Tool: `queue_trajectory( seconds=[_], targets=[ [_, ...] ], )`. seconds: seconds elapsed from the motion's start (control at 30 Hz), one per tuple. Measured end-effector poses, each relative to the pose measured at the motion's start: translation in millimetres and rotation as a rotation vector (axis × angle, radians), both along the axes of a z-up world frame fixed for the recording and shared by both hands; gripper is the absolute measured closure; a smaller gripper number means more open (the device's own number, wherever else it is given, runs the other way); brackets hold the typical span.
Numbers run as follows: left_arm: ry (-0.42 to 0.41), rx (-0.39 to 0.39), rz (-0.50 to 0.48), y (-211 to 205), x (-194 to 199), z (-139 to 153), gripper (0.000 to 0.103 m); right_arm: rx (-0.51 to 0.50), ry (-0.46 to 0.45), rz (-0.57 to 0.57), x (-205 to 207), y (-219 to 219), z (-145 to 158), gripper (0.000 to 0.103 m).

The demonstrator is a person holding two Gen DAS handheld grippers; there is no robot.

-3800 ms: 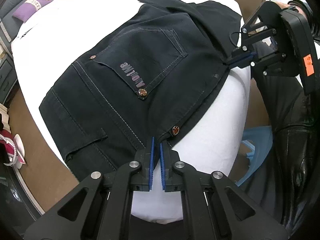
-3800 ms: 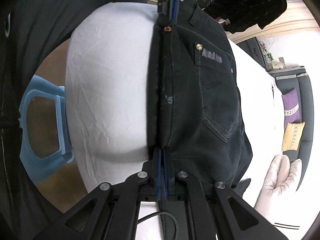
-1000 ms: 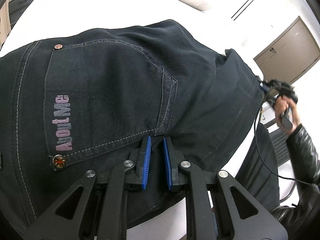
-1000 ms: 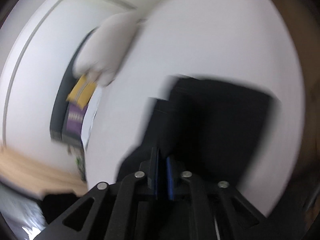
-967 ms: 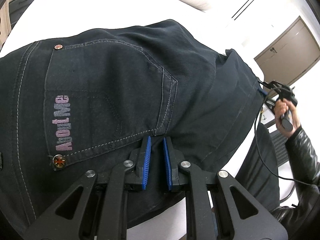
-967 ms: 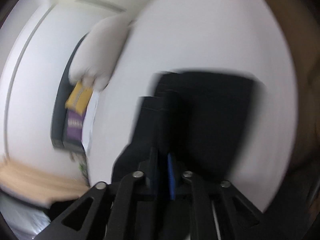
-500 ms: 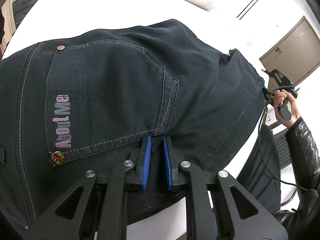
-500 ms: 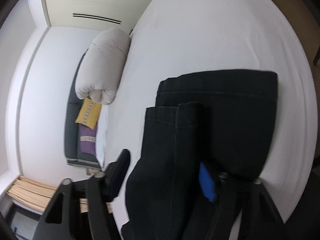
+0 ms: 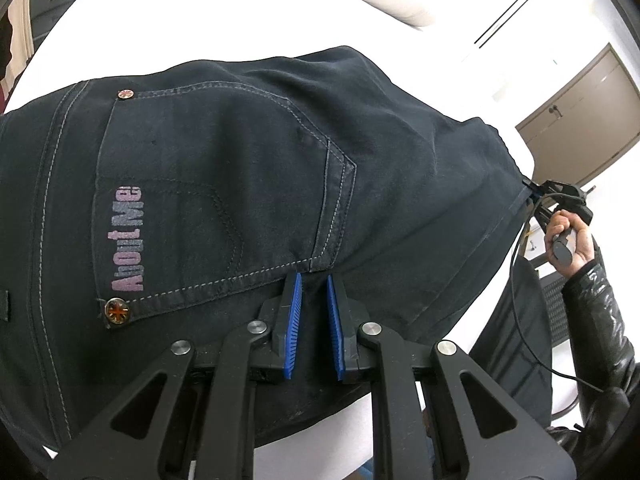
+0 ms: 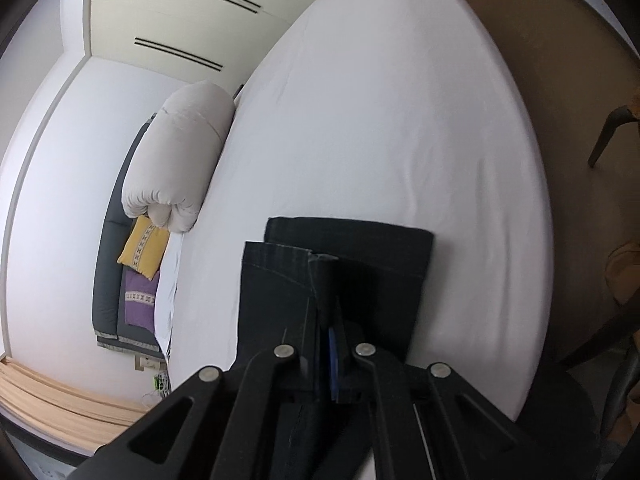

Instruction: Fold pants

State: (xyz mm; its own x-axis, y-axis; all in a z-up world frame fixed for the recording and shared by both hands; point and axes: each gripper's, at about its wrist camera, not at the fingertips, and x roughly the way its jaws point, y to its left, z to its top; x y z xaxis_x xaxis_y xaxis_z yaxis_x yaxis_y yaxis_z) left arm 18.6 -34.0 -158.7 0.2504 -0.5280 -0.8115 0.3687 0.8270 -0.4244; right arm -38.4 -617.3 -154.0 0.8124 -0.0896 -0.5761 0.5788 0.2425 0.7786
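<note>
Black pants (image 9: 248,184) spread ahead of the parted, unloaded left gripper (image 9: 311,280); far right, the right gripper (image 10: 326,320) pinches their hem on the white bed (image 10: 380,120).

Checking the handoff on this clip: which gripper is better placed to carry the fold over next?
Right. The right gripper is clamped on the pants leg edge; the left gripper is open near the back pocket, gripping nothing.
</note>
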Motion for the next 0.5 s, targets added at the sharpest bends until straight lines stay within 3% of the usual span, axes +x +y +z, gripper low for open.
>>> queue_trajectory(
  seconds=[0.1,0.37,0.5],
  targets=[
    [0.004,-0.003,0.0,0,0,2,0.09,0.015,-0.015,-0.017,-6,-3,-3,0.099],
    [0.02,-0.043,0.005,4,3,2,0.09,-0.067,-0.032,-0.017,-11,-9,17,0.099],
    [0.033,-0.067,0.013,9,5,1,0.09,-0.022,-0.009,-0.046,-17,-18,-4,0.099]
  ],
)
